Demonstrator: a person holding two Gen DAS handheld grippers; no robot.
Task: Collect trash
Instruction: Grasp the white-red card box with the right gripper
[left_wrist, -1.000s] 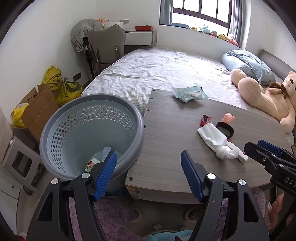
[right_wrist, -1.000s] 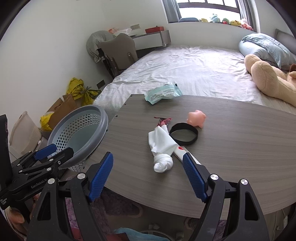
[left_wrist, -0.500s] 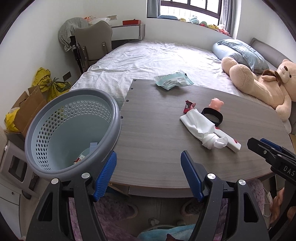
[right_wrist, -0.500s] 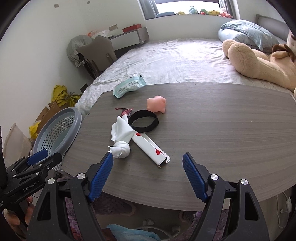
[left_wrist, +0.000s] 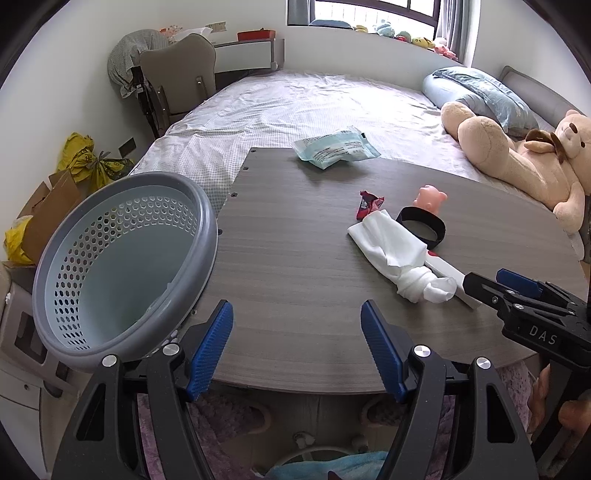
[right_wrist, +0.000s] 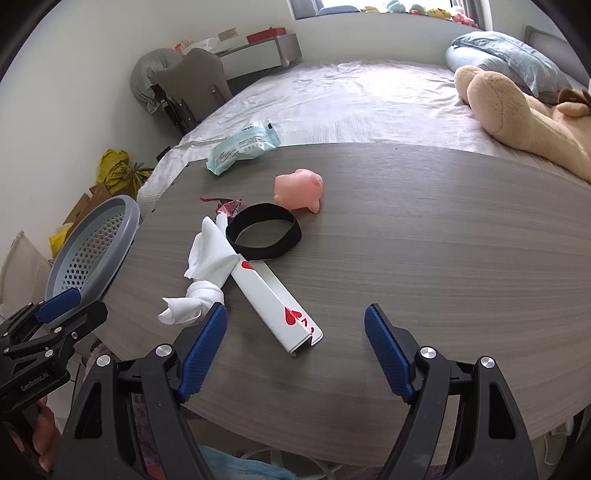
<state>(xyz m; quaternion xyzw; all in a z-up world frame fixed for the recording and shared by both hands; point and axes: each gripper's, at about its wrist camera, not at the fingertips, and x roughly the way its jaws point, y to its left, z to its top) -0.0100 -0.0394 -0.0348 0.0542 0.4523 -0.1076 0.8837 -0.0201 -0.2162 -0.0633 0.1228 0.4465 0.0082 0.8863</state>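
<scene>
A grey-brown table (left_wrist: 295, 258) (right_wrist: 424, 240) carries a knotted white cloth (left_wrist: 399, 254) (right_wrist: 207, 269), a white box with red hearts (right_wrist: 277, 299) (left_wrist: 448, 275), a red wrapper (left_wrist: 367, 203) (right_wrist: 229, 206), a black band (left_wrist: 423, 227) (right_wrist: 264, 236), a pink toy (left_wrist: 430, 197) (right_wrist: 299, 188) and a teal packet (left_wrist: 334, 147) (right_wrist: 242, 146). My right gripper (right_wrist: 295, 343) stands open just above the box's near end. My left gripper (left_wrist: 295, 343) hangs open over the table's near edge, beside the grey-blue perforated basket (left_wrist: 122, 258) (right_wrist: 92, 247). Both are empty.
Behind the table is a bed (left_wrist: 314, 99) with a teddy bear (left_wrist: 517, 155) and a blue pillow (left_wrist: 484, 92). A chair (left_wrist: 177, 77), yellow bags (left_wrist: 88, 158) and cardboard (left_wrist: 51, 210) stand at the left wall. A purple rug (left_wrist: 221, 424) lies below.
Both grippers have sunk and moved in toward the table. The right one has shifted from over the white cloth to over the box's near end. The basket's inside now shows less of its bottom.
</scene>
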